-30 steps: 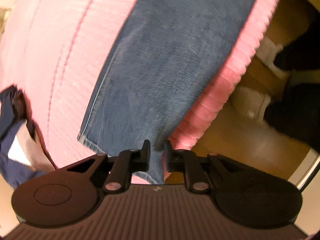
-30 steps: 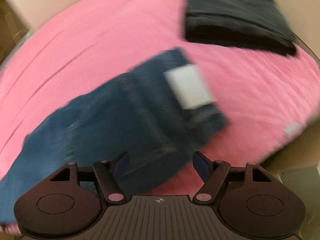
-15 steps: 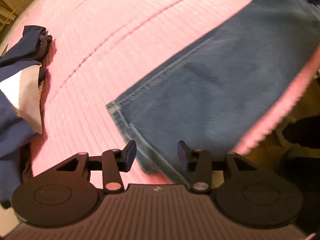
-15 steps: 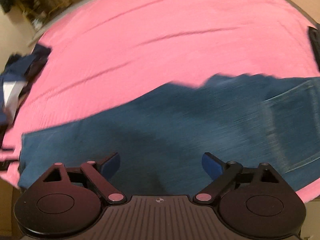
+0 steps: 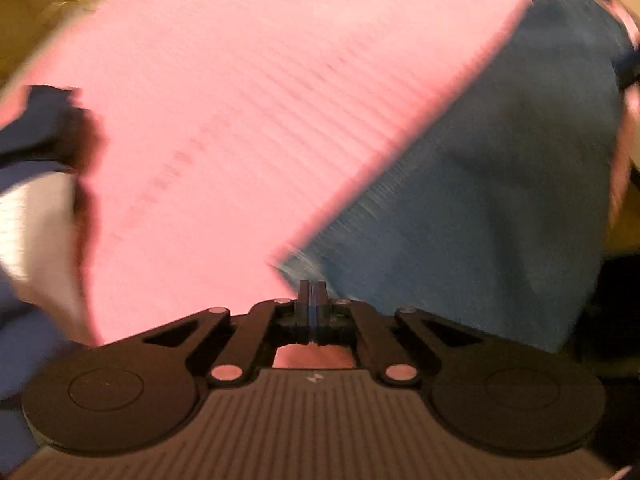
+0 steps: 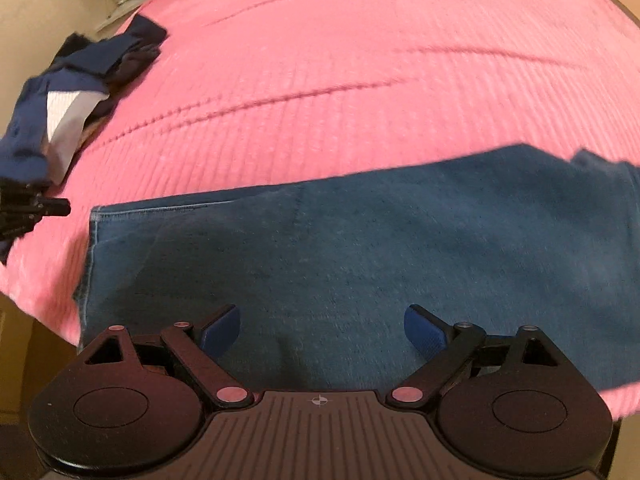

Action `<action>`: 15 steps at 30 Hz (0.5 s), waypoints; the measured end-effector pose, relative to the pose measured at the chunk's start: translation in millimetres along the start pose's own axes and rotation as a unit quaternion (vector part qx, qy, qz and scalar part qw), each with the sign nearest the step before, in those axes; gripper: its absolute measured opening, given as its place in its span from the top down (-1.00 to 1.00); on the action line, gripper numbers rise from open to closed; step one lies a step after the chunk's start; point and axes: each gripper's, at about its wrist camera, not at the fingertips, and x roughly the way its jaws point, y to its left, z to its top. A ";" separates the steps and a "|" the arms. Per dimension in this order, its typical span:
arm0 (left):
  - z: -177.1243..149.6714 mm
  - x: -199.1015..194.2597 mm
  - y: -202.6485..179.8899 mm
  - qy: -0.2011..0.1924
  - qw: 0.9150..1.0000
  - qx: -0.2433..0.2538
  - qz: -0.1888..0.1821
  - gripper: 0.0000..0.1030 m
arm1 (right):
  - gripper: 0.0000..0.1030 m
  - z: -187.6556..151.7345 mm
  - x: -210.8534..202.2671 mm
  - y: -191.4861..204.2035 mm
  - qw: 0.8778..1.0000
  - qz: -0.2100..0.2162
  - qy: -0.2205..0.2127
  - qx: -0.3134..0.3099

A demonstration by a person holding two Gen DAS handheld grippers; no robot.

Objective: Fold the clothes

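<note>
Jeans (image 6: 360, 256) whole only from right wrist, right tongs (image 6: 322, 330) spread, left tongs (image 5: 309, 295) pressed together

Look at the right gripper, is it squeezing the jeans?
No, the right gripper stands wide open above the jeans, pinching nothing.

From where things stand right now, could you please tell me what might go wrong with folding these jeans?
1. The jeans lie along the near edge of the pink blanket, so a tug could slide them off.
2. The left gripper is shut with nothing visibly between its fingers, just beside the hem; it may have missed.
3. The navy-and-white garment lies crumpled near that hem and could get snagged.
</note>
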 end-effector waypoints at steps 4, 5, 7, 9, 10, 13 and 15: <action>3.2 13.0 2.5 0.012 0.997 0.027 -0.076 0.88 | -0.90 -1.1 8.6 0.9 1.000 -0.001 0.006 0.002; 1.9 20.4 -1.7 0.020 0.994 0.043 -0.096 0.78 | -0.99 -2.1 10.2 1.7 1.000 -0.004 0.008 0.000; -2.5 37.5 -11.8 0.041 0.988 0.074 -0.127 0.36 | -0.99 -4.8 11.7 4.1 1.000 -0.005 0.010 -0.004; -7.2 53.1 -20.5 0.064 0.984 0.089 -0.140 0.35 | -0.99 -7.7 13.6 5.8 1.000 -0.006 0.016 -0.003; -9.7 58.0 -24.1 0.067 0.983 0.092 -0.142 0.34 | -0.99 -9.1 14.5 6.4 1.000 -0.006 0.020 -0.001; -8.1 53.7 -22.8 0.071 0.985 0.090 -0.131 0.82 | -0.99 -9.3 10.6 10.6 1.000 0.000 0.022 0.002; -2.2 38.4 -9.9 0.062 0.988 0.081 -0.119 0.88 | -0.99 -9.2 8.8 13.6 1.000 0.003 0.018 -0.003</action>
